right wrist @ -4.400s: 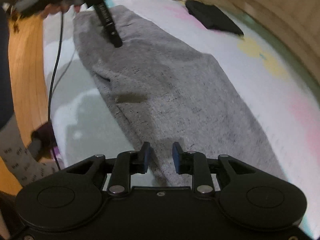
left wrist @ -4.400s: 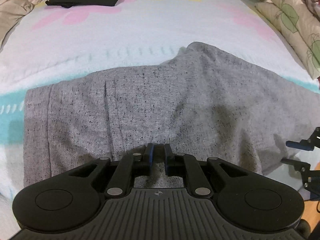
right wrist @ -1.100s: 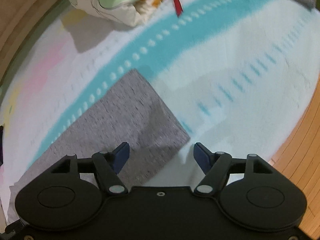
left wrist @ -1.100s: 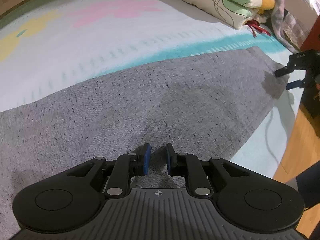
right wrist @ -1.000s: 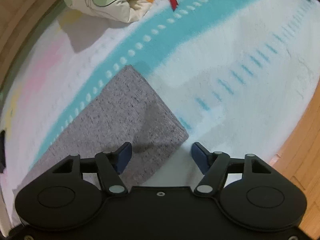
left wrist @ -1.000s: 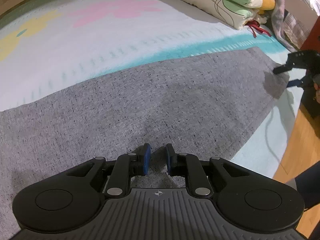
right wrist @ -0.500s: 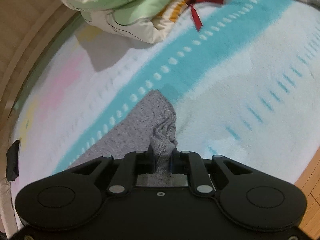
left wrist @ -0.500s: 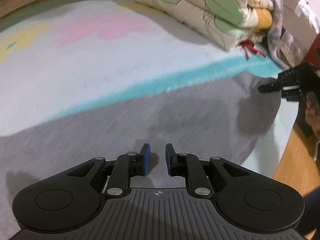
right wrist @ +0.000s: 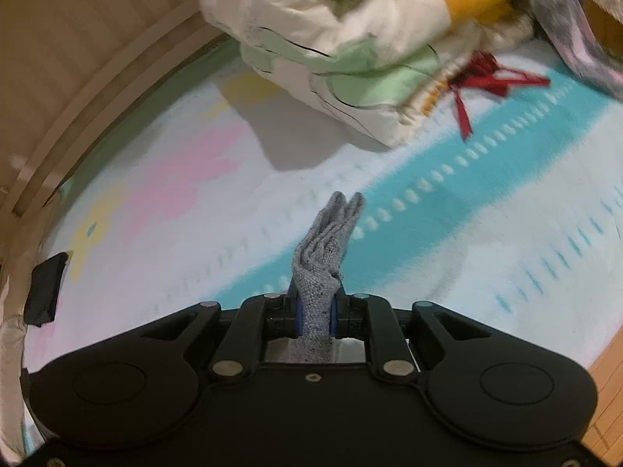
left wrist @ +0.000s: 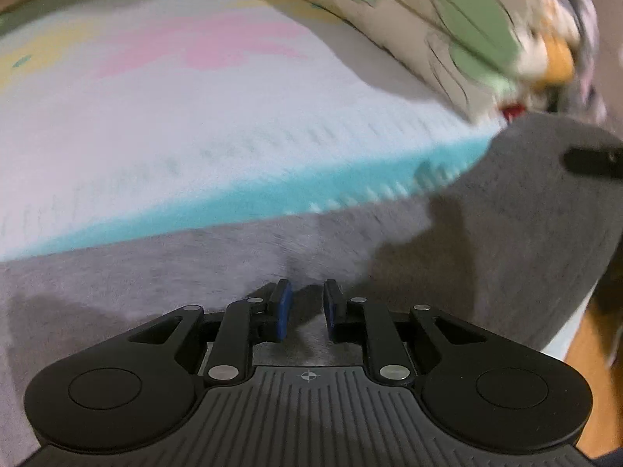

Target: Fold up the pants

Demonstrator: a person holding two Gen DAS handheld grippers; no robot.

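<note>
In your left wrist view, the left gripper (left wrist: 305,309) hangs over the one pair of gray pants (left wrist: 486,272), which fills the lower half of the picture and rises in a lifted fold toward three o'clock. Its two blue-padded fingers (left wrist: 282,309) stand narrowly apart with gray cloth showing in the gap, but you cannot tell whether the pads press on it. One dark tip of the right gripper (left wrist: 592,163) pokes in at three o'clock against the lifted fold. The pastel bedspread (left wrist: 175,116) with one teal stripe runs from nine to two o'clock, and one folded floral quilt (left wrist: 447,23) sits at one o'clock. In your right wrist view, the right gripper (right wrist: 315,317) has just been closing and now pinches one bunched corner of the pants (right wrist: 323,257), which sticks up toward twelve o'clock past the pads. One red ribbon (right wrist: 483,78) lies at two o'clock beside the quilt (right wrist: 350,39), and one dark folded garment (right wrist: 44,292) sits at nine o'clock.
</note>
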